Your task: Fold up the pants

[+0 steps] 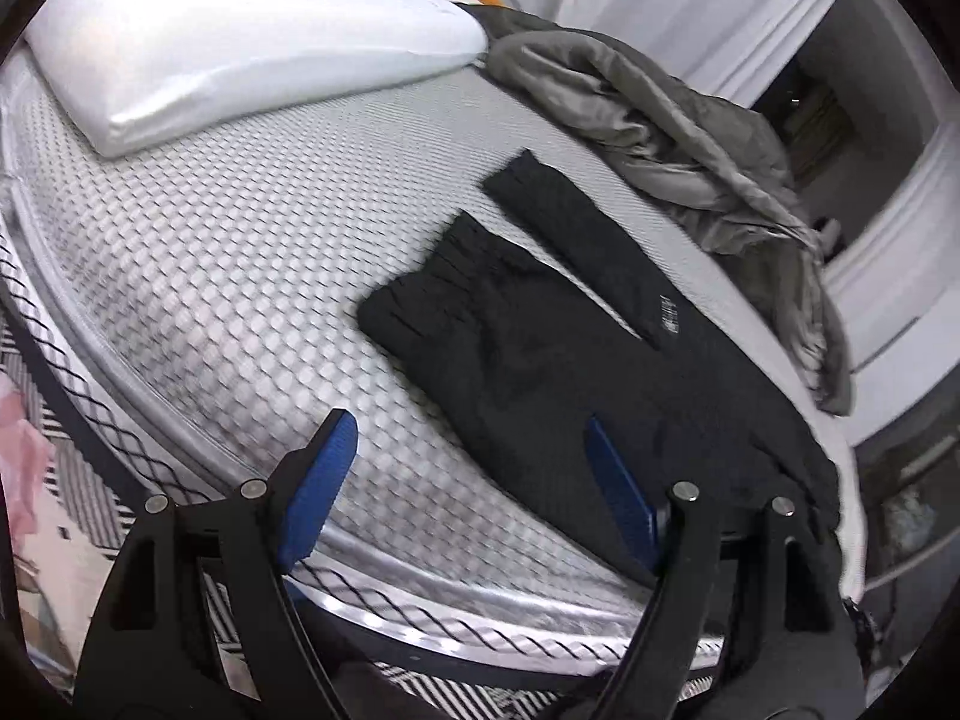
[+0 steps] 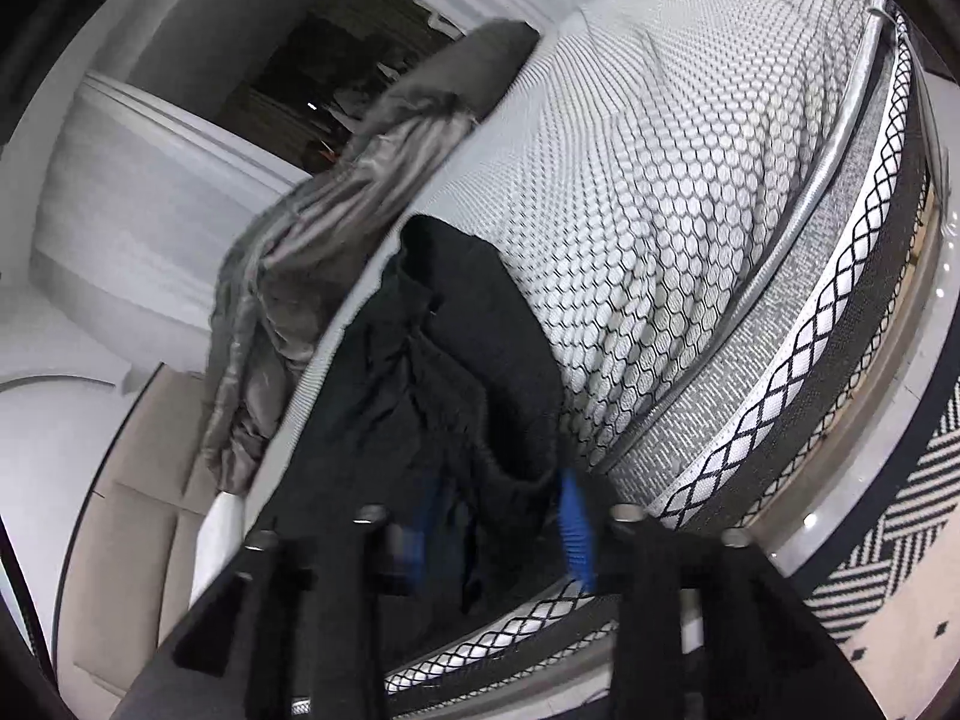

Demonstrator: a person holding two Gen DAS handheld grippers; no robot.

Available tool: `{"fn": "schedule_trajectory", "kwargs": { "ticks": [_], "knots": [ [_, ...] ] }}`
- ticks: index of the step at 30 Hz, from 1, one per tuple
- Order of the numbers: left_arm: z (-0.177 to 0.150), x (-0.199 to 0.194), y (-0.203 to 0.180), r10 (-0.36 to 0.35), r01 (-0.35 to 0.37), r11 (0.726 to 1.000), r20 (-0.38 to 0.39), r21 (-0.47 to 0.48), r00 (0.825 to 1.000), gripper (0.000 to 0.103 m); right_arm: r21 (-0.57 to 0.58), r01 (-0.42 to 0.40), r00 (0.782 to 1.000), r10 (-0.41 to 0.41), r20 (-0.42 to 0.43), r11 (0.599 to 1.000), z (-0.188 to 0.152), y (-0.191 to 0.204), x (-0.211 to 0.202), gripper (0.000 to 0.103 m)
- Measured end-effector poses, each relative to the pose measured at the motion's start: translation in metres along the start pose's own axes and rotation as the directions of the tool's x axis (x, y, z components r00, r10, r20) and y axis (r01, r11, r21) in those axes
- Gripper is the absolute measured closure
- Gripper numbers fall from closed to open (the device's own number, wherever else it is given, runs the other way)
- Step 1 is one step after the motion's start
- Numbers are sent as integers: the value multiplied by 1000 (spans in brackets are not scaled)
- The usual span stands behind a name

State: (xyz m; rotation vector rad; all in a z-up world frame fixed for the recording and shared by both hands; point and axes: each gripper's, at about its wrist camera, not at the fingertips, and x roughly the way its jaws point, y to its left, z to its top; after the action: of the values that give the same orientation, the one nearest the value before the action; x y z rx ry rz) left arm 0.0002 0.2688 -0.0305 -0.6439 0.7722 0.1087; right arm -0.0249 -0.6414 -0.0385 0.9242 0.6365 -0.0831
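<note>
Black pants (image 1: 540, 348) lie on the mattress (image 1: 240, 252), partly folded, one leg end stretching toward the far side. My left gripper (image 1: 468, 468) is open and empty, above the mattress near the pants' near end; its right blue pad is over the black cloth. In the right wrist view the pants (image 2: 468, 360) lie bunched near the mattress edge. My right gripper (image 2: 498, 516) hangs over them with blue pads apart and black cloth between them; the view is blurred and I cannot tell if it grips.
A white pillow (image 1: 240, 42) lies at the far left of the mattress. A grey quilt (image 1: 690, 138) is heaped along the far right edge and hangs off it (image 2: 336, 228). A black-and-white rug (image 2: 888, 588) covers the floor beside the bed.
</note>
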Motion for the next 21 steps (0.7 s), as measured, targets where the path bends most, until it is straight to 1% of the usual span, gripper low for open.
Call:
{"fn": "schedule_trajectory", "kwargs": {
  "ticks": [3,5,6,7,8,9,10,11,13,14,16,18,21],
  "knots": [
    [-5,9,-2,-63,62,998,-37,-13,997,27,-10,-14,1000,14,3,1000,-6,3,-5,57],
    [-3,27,-1,-73,70,997,-66,-44,995,28,-19,-14,1000,14,-3,1000,-10,3,-6,57],
    [-1,37,-1,-81,76,995,-72,-67,994,33,-18,-14,1000,14,-7,1000,-11,2,-3,57],
    [2,45,-1,-82,75,993,-70,-85,994,44,-15,-19,1000,19,-14,1000,-12,-2,-5,57],
    [6,52,-3,-85,79,992,-60,-94,995,51,-10,-24,999,24,-25,1000,-12,-2,-2,57],
    [11,59,-5,-77,72,992,-49,-99,996,69,-8,-24,999,24,-27,1000,-12,-2,0,57],
    [16,66,-7,-55,51,993,-38,-106,998,92,-10,-22,999,21,-27,1000,-13,-1,0,57],
    [20,70,-7,-31,28,993,-29,-115,999,100,-12,-18,999,17,-27,1000,-13,0,2,57],
    [21,62,-1,-35,37,989,14,-145,999,102,-2,-21,999,21,-27,1000,-12,0,4,57],
    [21,56,1,-34,39,989,37,-141,999,102,6,-19,999,19,-27,1000,-12,0,4,57],
    [19,42,7,-5,12,994,63,-111,998,102,-2,-28,999,28,-28,1000,-12,0,3,57],
    [16,37,12,13,-7,994,54,-109,998,102,-23,-28,999,27,-28,999,-14,-1,0,57],
    [15,39,15,23,-19,994,39,-108,999,102,-16,-49,998,48,-43,999,-16,-7,2,57]
  ]
}}
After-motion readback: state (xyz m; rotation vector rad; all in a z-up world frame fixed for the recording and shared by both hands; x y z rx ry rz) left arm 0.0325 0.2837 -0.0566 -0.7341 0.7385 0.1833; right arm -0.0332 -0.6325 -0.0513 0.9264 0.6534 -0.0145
